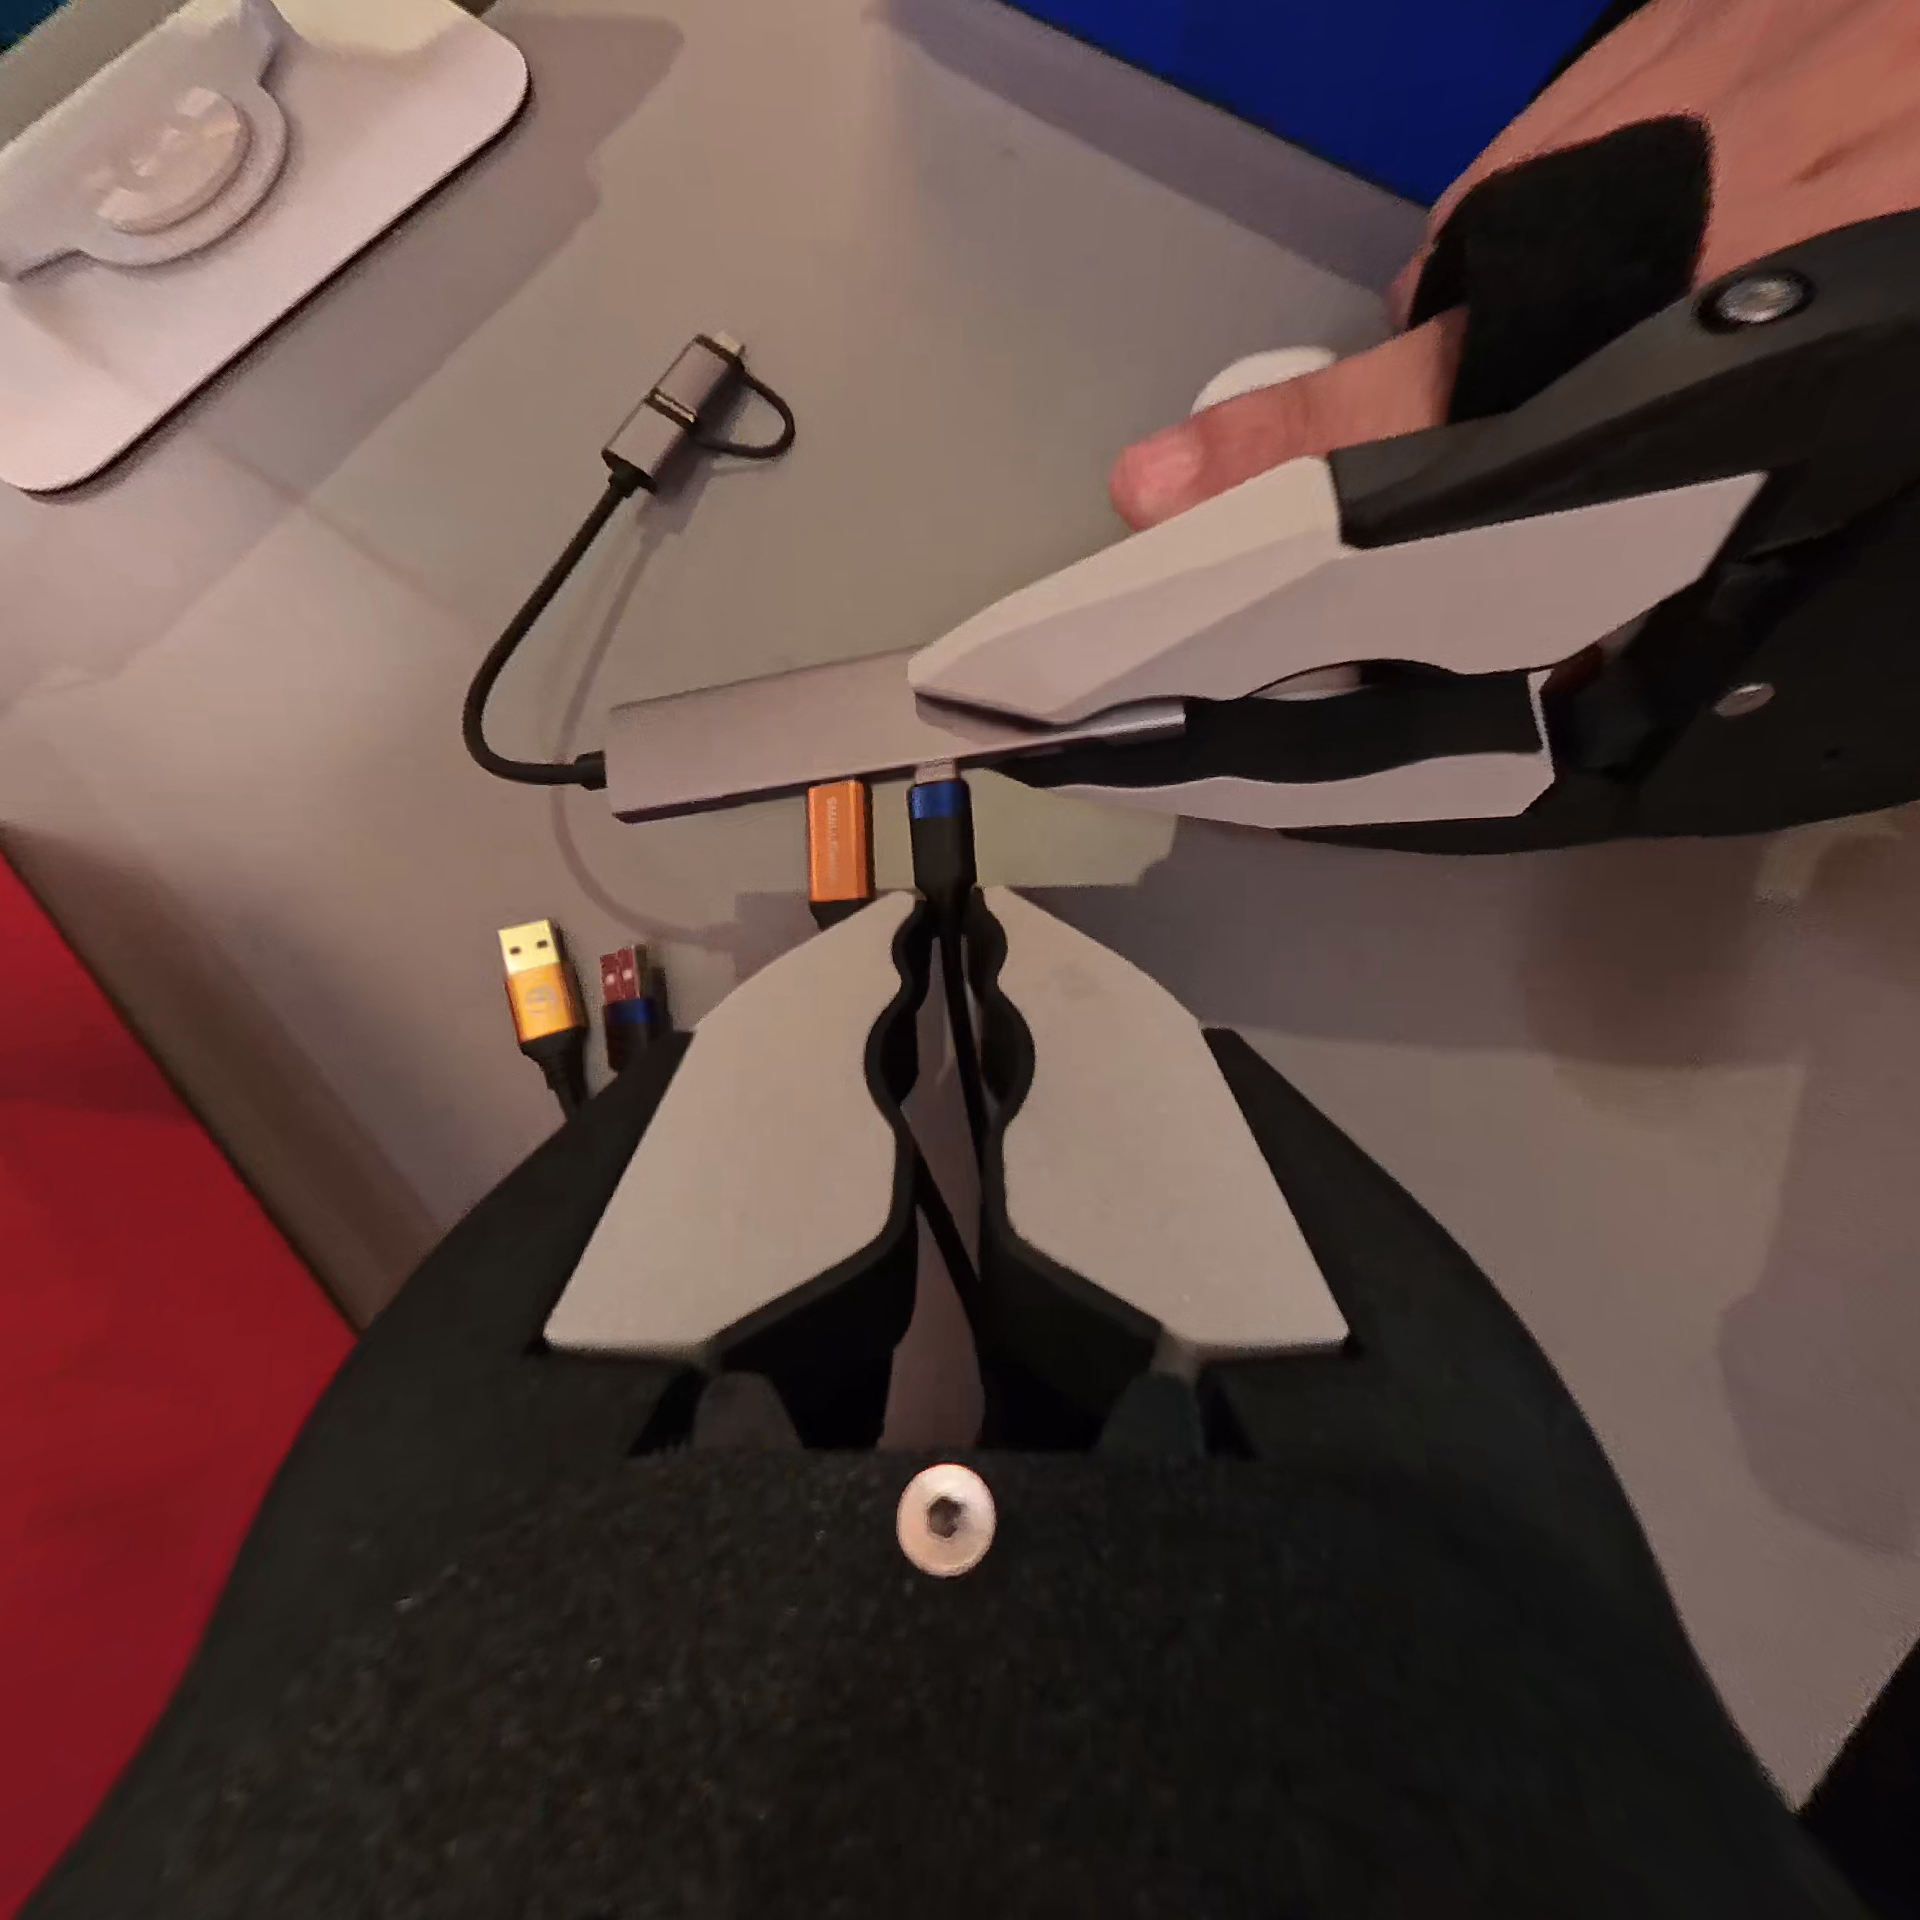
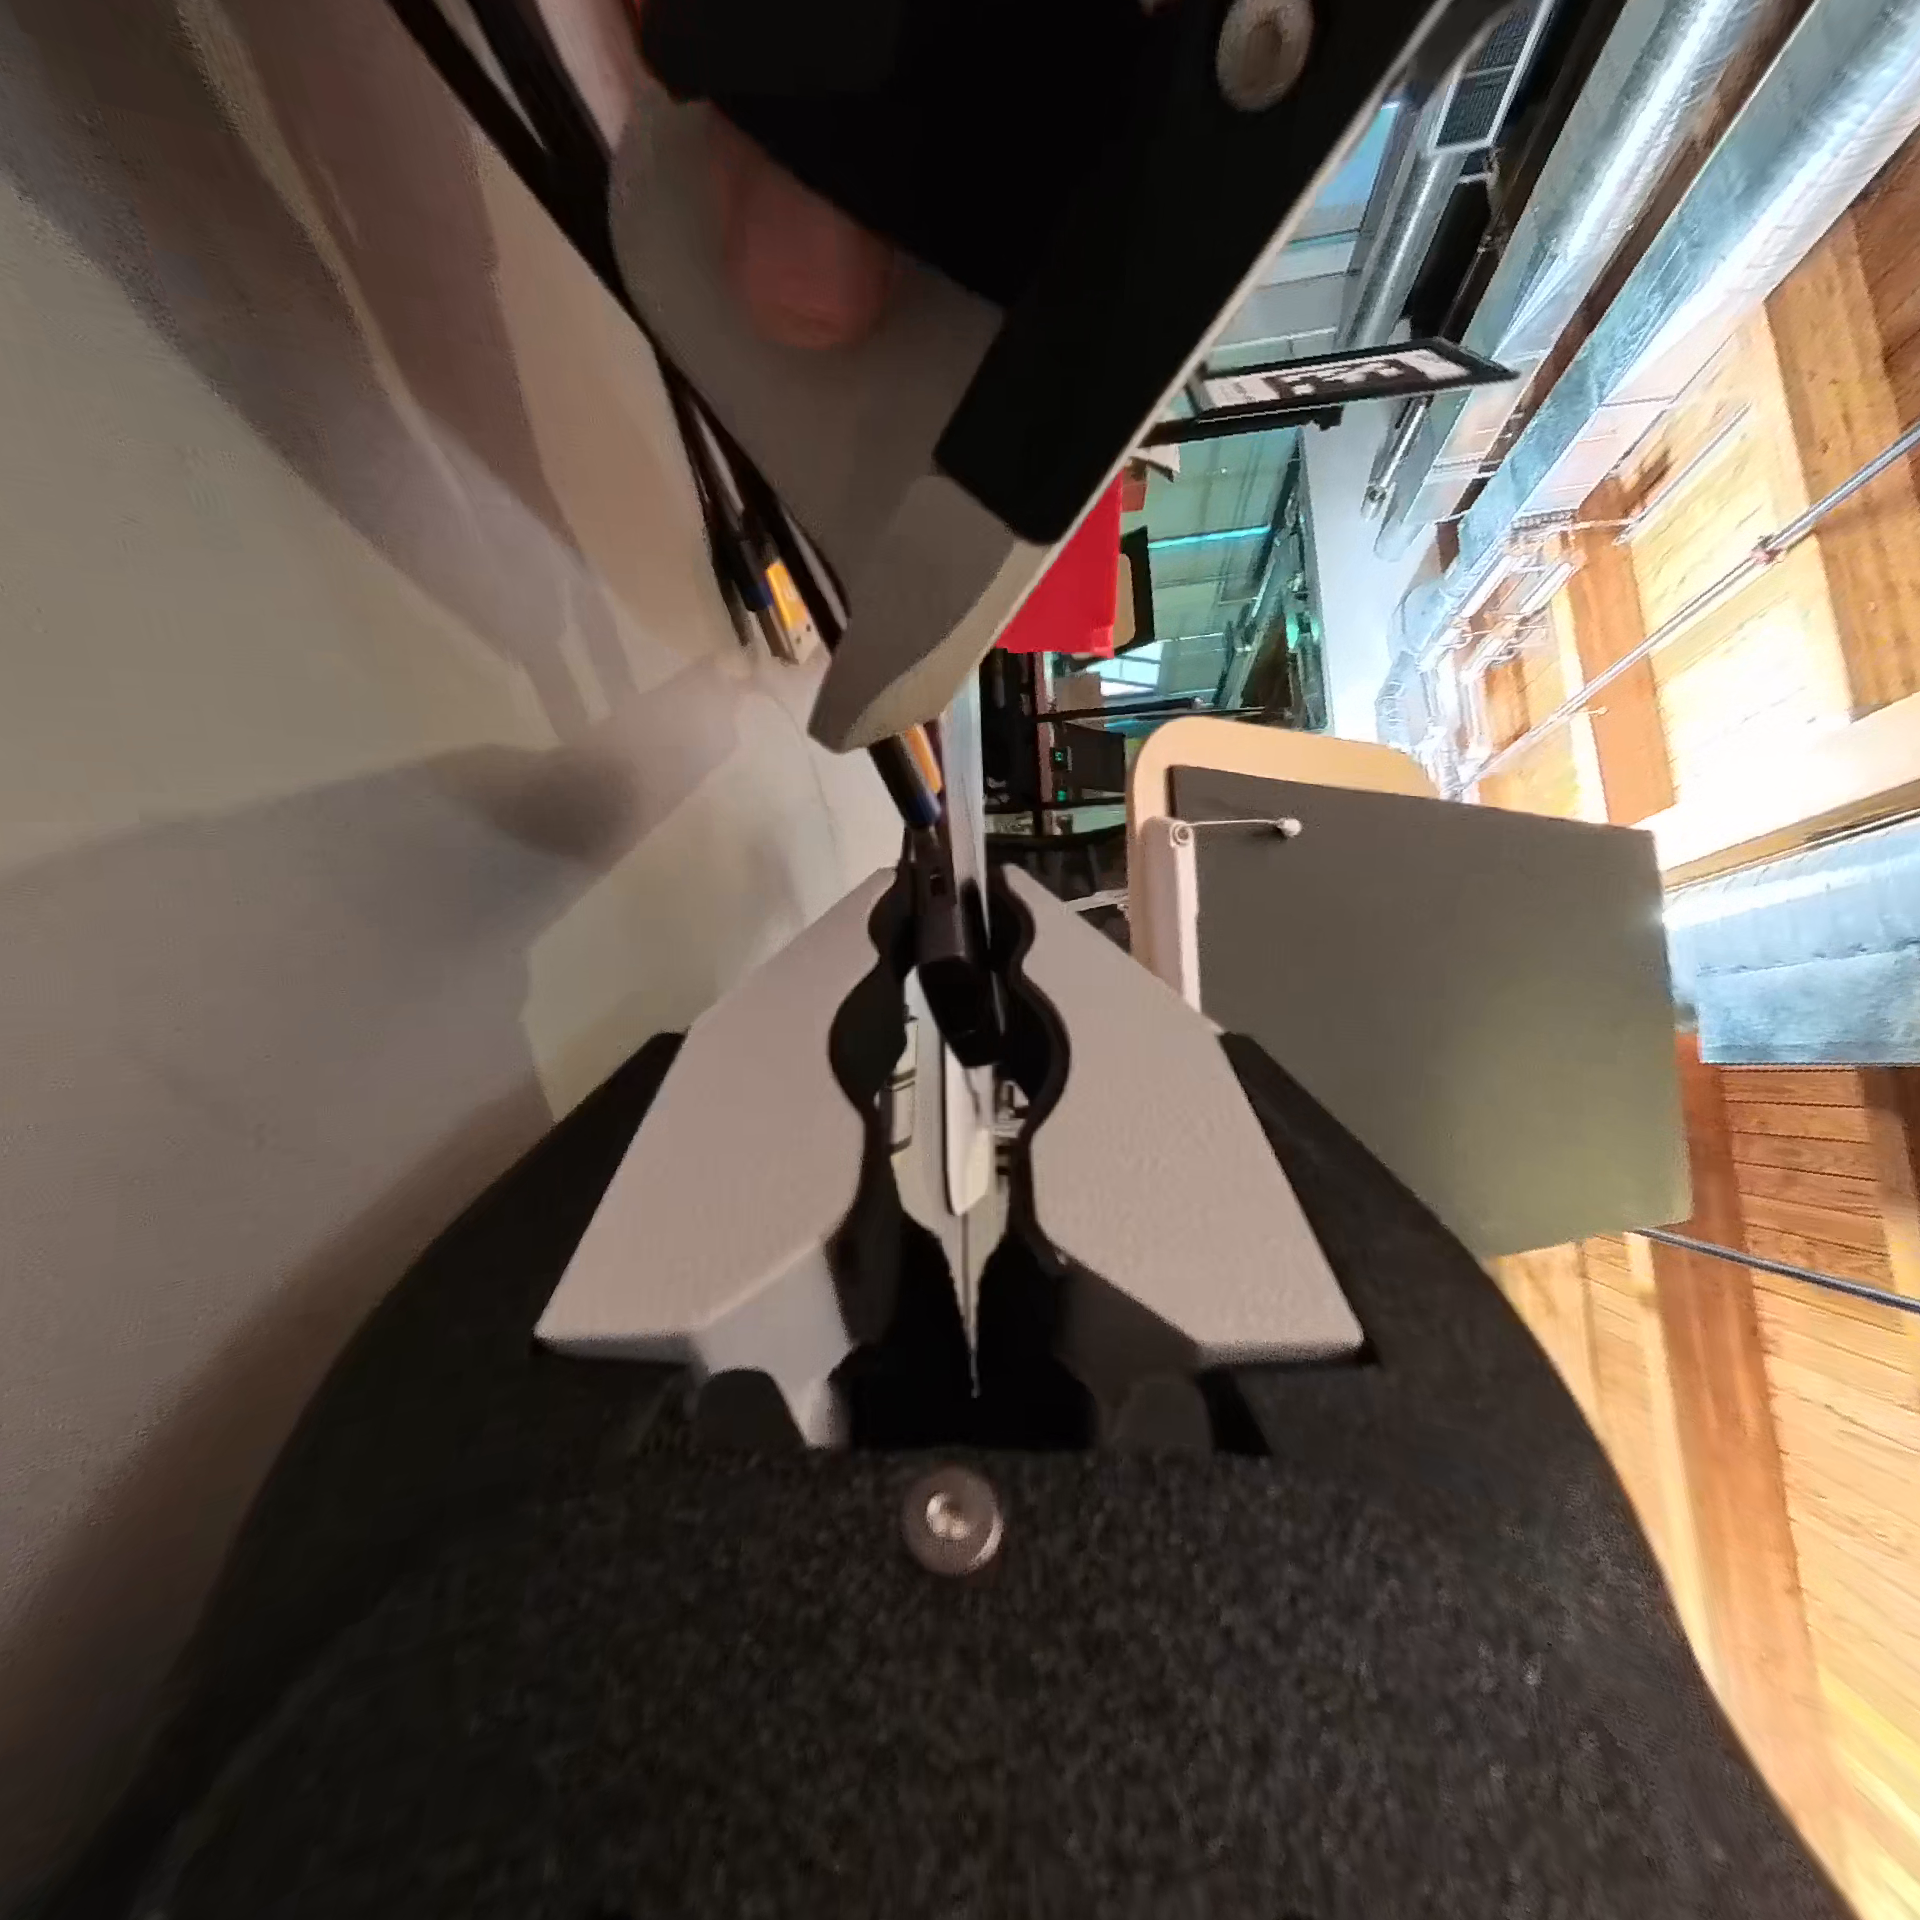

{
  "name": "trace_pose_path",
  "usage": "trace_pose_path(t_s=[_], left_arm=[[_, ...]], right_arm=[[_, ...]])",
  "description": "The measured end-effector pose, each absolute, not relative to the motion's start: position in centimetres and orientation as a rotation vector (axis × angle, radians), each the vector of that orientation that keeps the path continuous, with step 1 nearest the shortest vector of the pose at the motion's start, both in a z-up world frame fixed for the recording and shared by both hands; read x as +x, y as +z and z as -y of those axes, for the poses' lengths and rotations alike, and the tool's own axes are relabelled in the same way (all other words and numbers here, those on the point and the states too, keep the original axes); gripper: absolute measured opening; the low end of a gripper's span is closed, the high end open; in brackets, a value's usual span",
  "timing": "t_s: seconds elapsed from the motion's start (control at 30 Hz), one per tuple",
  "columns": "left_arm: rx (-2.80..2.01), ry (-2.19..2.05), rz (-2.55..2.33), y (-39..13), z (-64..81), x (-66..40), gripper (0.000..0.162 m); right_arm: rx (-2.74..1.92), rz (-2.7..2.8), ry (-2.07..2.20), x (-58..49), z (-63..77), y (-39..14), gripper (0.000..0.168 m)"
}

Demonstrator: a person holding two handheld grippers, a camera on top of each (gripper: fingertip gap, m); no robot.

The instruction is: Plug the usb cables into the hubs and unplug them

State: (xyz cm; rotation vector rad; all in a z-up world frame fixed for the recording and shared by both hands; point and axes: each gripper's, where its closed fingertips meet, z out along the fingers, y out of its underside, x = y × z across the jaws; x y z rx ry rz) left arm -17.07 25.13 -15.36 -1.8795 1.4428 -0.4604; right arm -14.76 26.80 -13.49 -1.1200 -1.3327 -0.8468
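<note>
A grey USB hub (image 1: 748, 738) is held just above the grey table (image 1: 1455, 1091). My right gripper (image 1: 956, 722) comes in from the right and is shut on the hub's right end. An orange plug (image 1: 836, 842) and a blue-collared plug (image 1: 938, 816) sit in the hub's near side. My left gripper (image 1: 940, 904) is shut on the black cable (image 1: 951, 1039) just behind the blue-collared plug. In the right wrist view my right gripper (image 2: 951, 883) clamps the hub (image 2: 961, 1132) edge-on, and the left gripper (image 2: 862, 717) reaches in from above.
The hub's own black lead ends in a grey adapter plug (image 1: 675, 410) lying on the table. A loose gold plug (image 1: 535, 987) and a red-and-blue plug (image 1: 627, 992) lie at the left. A grey mat (image 1: 343, 239) with a round object is at the top left. A red surface (image 1: 104, 1299) borders the table. My two grippers' fingertips are within a few centimetres of each other.
</note>
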Motion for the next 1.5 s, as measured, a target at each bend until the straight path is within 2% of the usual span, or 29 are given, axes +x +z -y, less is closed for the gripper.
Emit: trace_pose_path(t_s=[0.13, 0.33, 0.43, 0.57, 0.63, 1.07, 1.17, 1.5], left_arm=[[-1.834, -0.386, -1.464, -16.0, -24.9, -17.5, 0.006], [-1.802, -0.401, -1.462, -17.0, -24.4, -17.4, 0.005], [-1.777, -0.381, -1.464, -16.9, -24.2, -17.6, 0.005], [-1.674, -0.29, -1.493, -16.0, -23.7, -17.4, 0.005], [-1.652, -0.284, -1.502, -15.9, -23.2, -17.0, 0.005], [-1.607, -0.36, -1.369, -14.3, -22.7, -16.6, 0.009], [-1.62, -0.376, -1.352, -14.3, -22.8, -16.6, 0.003], [-1.652, -0.419, -1.346, -14.3, -22.5, -16.7, 0.002]], right_arm=[[-1.241, 1.362, -0.796, -15.0, -26.3, -14.6, 0.01], [-1.879, 1.059, -0.234, -14.3, -23.4, -15.8, 0.038], [-2.12, 0.751, 0.125, -14.6, -23.1, -15.4, 0.043], [-2.325, 0.654, 0.191, -14.3, -23.7, -18.0, 0.036], [-2.33, 0.608, 0.238, -15.0, -24.0, -18.2, 0.024], [-1.984, 0.648, -0.03, -13.6, -25.1, -14.6, 0.023], [-1.957, 0.671, -0.034, -13.7, -25.0, -14.5, 0.023], [-1.879, 0.773, -0.162, -14.3, -24.8, -14.0, 0.023]])
